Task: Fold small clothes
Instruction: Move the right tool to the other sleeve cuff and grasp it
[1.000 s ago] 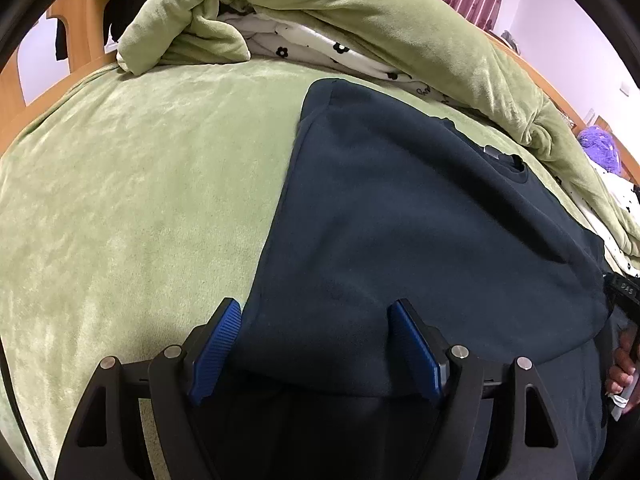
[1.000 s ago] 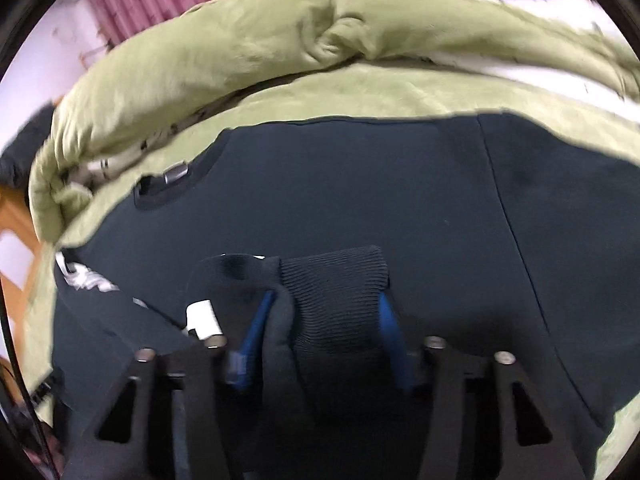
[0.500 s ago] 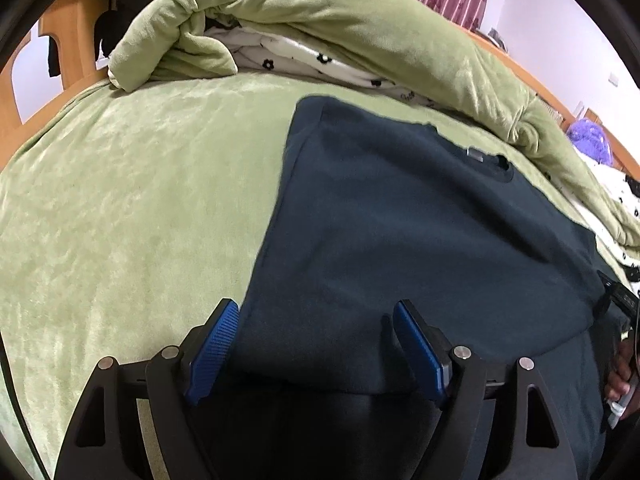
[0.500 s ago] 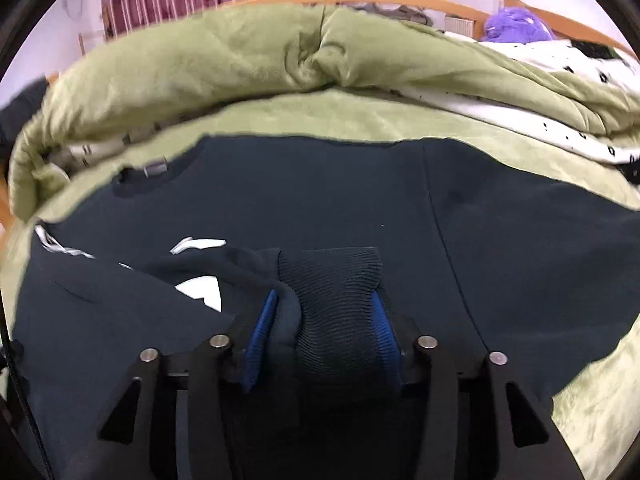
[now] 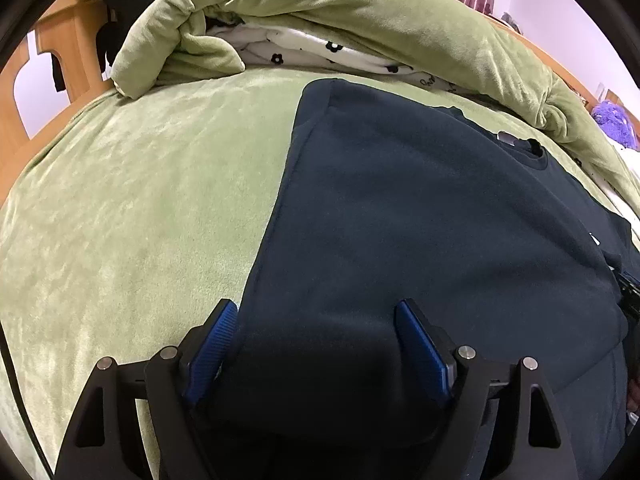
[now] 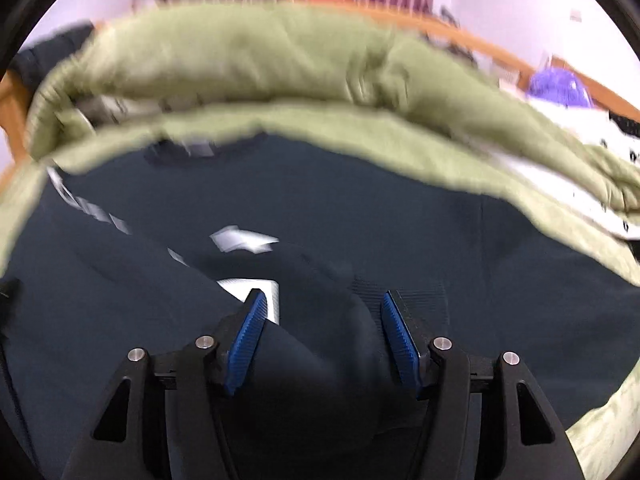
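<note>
A dark navy sweatshirt (image 5: 420, 200) lies spread on the green bed sheet (image 5: 140, 200), its neck opening (image 5: 520, 148) toward the far right. My left gripper (image 5: 316, 316) sits low over the near left fold of the sweatshirt. Its jaws are opening, with the thick fold lying between the blue pads (image 5: 216, 340). In the blurred right wrist view, my right gripper (image 6: 320, 300) stands open over the folded-in sleeve. The ribbed cuff (image 6: 424, 286) lies loose beside the right pad. A white print (image 6: 244, 240) shows just beyond the left pad.
A bunched green quilt (image 5: 360, 12) with a white flower-print lining runs along the far side of the bed. A wooden bed frame (image 5: 60, 40) stands at the far left and a purple plush (image 5: 612, 120) at the far right. Bare sheet spreads left of the sweatshirt.
My right gripper's jaws have spread and let go of the ribbed cuff, which now lies loose between them. My left gripper's jaws have widened slightly over the fold.
</note>
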A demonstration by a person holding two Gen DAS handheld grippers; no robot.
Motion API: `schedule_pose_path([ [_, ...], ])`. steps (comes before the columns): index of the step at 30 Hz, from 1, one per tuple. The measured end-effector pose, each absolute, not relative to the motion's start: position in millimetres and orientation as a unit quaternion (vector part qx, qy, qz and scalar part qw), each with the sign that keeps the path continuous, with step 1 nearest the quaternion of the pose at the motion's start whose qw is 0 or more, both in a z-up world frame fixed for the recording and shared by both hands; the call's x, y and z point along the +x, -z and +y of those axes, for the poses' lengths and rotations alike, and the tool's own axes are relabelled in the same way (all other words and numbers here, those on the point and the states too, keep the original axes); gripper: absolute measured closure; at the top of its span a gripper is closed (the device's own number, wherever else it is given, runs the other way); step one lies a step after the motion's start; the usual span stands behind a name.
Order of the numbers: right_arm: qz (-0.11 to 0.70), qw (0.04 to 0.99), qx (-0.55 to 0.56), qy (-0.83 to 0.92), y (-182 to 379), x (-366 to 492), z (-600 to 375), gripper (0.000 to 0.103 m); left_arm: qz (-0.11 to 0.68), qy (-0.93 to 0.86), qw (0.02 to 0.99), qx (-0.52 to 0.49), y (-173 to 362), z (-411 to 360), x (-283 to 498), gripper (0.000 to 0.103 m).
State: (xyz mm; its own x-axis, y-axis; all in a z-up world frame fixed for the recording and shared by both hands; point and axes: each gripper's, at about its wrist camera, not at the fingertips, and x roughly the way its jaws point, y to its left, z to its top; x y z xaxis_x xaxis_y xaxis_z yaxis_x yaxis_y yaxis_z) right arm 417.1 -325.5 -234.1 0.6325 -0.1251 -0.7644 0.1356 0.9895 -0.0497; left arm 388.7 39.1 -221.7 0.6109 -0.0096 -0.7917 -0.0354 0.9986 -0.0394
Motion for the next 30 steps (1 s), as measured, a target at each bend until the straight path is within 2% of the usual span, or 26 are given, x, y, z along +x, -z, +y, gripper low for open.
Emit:
schedule_pose_path([
  [9, 0.405, 0.909, -0.005, 0.103, 232.1, 412.3, -319.4, 0.043, 0.431, -0.014, 0.902, -0.028, 226.2, 39.7, 384.7, 0.018],
  [19, 0.399, 0.912, -0.001, 0.098, 219.1, 397.0, -326.0, 0.042, 0.431, -0.015, 0.902, -0.018, 225.4, 35.7, 382.9, 0.018],
  [22, 0.376, 0.919, 0.025, 0.116, 198.2, 370.6, -355.0, 0.042, 0.433, -0.011, 0.901, -0.021, 225.7, 36.7, 383.6, 0.018],
  [25, 0.359, 0.921, 0.045, 0.147, 178.9, 337.9, -401.2, 0.038, 0.435, -0.007, 0.9, -0.029, 226.3, 38.9, 384.1, 0.018],
  [27, 0.35, 0.917, 0.045, 0.186, 171.6, 313.2, -442.1, 0.032, 0.435, -0.01, 0.9, -0.026, 226.4, 37.8, 383.5, 0.018],
  [30, 0.36, 0.903, 0.049, 0.23, 177.2, 286.6, -494.6, 0.029, 0.434, -0.014, 0.9, -0.018, 226.3, 35.8, 383.7, 0.017],
])
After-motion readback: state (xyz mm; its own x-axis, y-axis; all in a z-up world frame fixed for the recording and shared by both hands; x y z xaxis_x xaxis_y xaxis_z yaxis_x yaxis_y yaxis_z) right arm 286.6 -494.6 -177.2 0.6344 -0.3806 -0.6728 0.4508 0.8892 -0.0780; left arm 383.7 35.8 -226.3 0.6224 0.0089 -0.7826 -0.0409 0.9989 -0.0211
